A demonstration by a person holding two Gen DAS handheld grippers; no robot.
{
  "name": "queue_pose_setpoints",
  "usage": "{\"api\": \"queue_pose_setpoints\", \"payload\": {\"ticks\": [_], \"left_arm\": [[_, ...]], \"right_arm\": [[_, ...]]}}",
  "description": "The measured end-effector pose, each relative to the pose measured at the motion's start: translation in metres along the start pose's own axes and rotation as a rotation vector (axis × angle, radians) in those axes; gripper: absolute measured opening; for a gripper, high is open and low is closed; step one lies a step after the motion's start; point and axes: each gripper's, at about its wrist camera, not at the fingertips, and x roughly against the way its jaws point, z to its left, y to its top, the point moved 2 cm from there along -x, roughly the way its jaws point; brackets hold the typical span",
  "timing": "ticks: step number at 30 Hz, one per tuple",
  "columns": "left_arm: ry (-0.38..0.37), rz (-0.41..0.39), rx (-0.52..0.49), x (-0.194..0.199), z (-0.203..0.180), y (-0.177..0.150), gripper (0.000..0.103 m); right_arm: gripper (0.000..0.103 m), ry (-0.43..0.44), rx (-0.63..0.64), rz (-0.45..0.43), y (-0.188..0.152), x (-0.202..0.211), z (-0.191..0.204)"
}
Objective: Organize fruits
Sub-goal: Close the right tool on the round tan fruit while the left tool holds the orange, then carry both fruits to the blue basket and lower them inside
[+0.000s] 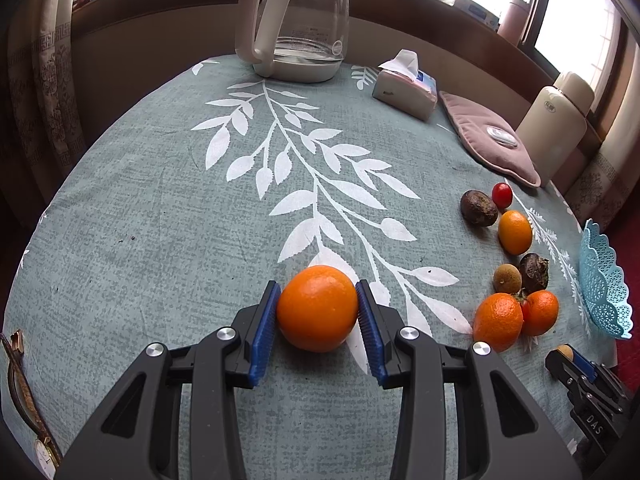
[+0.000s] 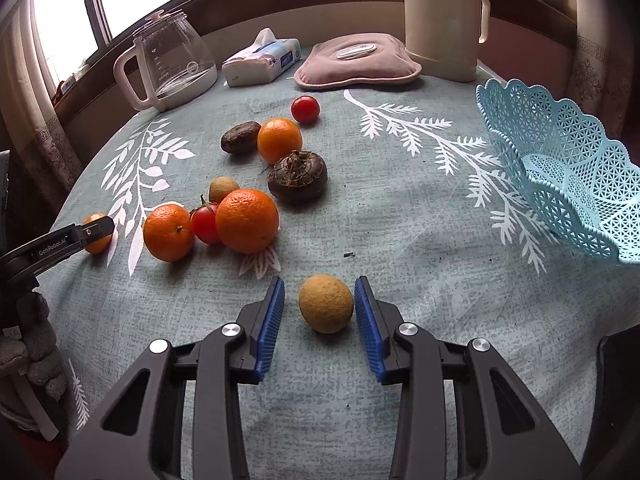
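Clamps an orange (image 1: 317, 312) between both blue pads of the left gripper (image 1: 318, 286), jaws narrow and pressed against either side of the fruit, low over the leaf-print tablecloth (image 1: 160, 220); cannot tell whether lifted or resting on the cloth. Keeps this orange toward the left of the table, well apart from the other fruit.

Brackets a tan round fruit (image 2: 326, 304) with the right gripper (image 2: 320, 280), jaws narrow but not clamped: right pad touching or just beside the skin, left pad apart from it by a visible gap. Leaves the tan round fruit lying on the cloth at the near side of the table.

Locates the blue lattice basket (image 2: 560, 160) at the right edge of the table, tilted, well apart from both grippers.

Lists the loose fruit between the grippers, seen from the right wrist:
- near group, touching: two mandarins (image 2: 247, 220) with a cherry tomato (image 2: 205, 224) between them, and a smaller tan fruit (image 2: 223, 189) just behind
- middle: a dark water chestnut (image 2: 298, 178)
- far group: a small orange (image 2: 279, 140) touching a dark wrinkled fruit (image 2: 240, 137), and a red tomato (image 2: 305, 109) just beyond

Lines the far edge with a glass kettle (image 2: 172, 60), a tissue pack (image 2: 260, 62), a pink pad (image 2: 356, 62) and a cream flask (image 2: 442, 20)
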Motion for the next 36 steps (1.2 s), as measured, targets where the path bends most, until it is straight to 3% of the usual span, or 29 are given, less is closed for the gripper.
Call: {"api": "queue_pose_setpoints", "payload": {"ticks": [3,26,36], "left_arm": [[0.001,-0.003,-0.006,0.001,-0.001,-0.001,0.039],[0.002,-0.047,-0.033,0.021,-0.011,-0.001,0.039],[-0.022,-0.08,-0.039,0.042,-0.019,0.0,0.039]], "right_arm": [[0.027,0.002,-0.007,-0.001,-0.001,0.001,-0.002],[0.027,0.031,-0.029,-0.051,0.005,0.019,-0.004],[0.027,0.007,-0.069,-0.13,0.02,0.046,-0.023]]}}
